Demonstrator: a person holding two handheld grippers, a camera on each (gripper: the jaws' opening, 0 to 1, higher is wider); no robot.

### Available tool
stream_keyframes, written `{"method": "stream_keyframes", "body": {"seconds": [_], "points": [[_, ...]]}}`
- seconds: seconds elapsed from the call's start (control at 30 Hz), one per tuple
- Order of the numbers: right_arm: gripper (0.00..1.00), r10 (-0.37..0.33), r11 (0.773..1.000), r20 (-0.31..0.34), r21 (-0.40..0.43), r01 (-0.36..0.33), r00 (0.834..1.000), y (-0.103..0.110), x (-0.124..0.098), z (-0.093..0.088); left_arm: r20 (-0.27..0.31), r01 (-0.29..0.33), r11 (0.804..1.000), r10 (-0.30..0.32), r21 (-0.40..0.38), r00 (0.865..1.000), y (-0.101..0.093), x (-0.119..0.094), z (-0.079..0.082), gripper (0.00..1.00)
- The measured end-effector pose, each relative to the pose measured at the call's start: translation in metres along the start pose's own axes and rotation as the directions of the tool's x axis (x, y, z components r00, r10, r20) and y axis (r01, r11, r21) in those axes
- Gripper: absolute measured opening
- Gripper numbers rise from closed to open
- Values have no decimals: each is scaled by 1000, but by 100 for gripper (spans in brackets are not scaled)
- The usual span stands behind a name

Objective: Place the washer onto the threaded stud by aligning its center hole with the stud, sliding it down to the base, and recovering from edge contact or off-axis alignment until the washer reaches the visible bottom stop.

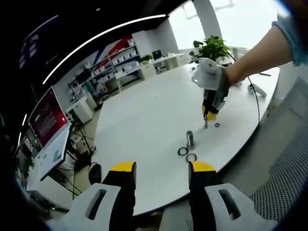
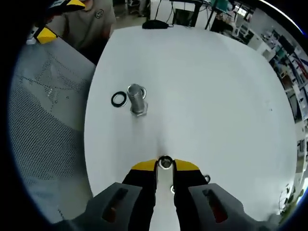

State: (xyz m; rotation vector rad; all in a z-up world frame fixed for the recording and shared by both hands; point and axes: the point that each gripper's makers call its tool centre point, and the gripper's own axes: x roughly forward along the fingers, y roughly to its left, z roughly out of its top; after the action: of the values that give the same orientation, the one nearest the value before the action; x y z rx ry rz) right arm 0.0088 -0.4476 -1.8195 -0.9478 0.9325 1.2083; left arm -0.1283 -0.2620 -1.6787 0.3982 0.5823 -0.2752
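The right gripper (image 2: 165,166) is pinching a small metal washer (image 2: 165,162) by its rim, jaws closed on it with the ring standing up between the yellow tips and its hole showing. In the left gripper view the same tool (image 1: 207,120) is hovering low over the white table (image 1: 144,110), a short way from the threaded stud (image 1: 190,138) and not yet above it.

The washer is judged to be light, rigid and smooth: it will not bend, but a thin steel edge in hard tips is liable to slip or rotate, so the present grip across the rim, leaving the centre hole free, looks the proper one. It will need turning flat before it can drop over the threads.

The stud (image 2: 136,100) is standing upright on its hexagonal base, apparently loose on the table, so a sideways knock may tip or shift it. A black ring (image 2: 119,99) is lying just beside its base, and a second metal ring (image 1: 191,157) is lying near that; another small ring (image 1: 217,125) is resting close to the right gripper.

The left gripper (image 1: 161,175) is being held back near the table's edge with jaws apart and nothing between them.

Open tabletop is surrounding the stud on the far side, giving free room for approach. The near table edge and a mesh chair back (image 2: 43,110) are close on the person's side.
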Motion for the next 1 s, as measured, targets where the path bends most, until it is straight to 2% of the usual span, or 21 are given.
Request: {"method": "stream_keyframes", "body": {"seconds": [0.3, 0.6, 0.73, 1.0], "points": [[13, 18, 1000, -34, -6, -18, 999, 4, 16, -8, -8, -1, 1000, 1, -1, 1000, 0, 0, -2, 41], [15, 12, 1000, -40, -27, -14, 999, 5, 21, -12, -9, 3, 1000, -3, 2, 1000, -1, 0, -2, 41], [29, -5, 1000, -27, 24, 5, 1000, 1, 20, -12, -10, 4, 1000, -4, 2, 1000, -1, 0, -2, 41], [29, -4, 996, -5, 85, 5, 1000, -3, 15, -23, -8, 4, 1000, -4, 2, 1000, -1, 0, -2, 41]]}}
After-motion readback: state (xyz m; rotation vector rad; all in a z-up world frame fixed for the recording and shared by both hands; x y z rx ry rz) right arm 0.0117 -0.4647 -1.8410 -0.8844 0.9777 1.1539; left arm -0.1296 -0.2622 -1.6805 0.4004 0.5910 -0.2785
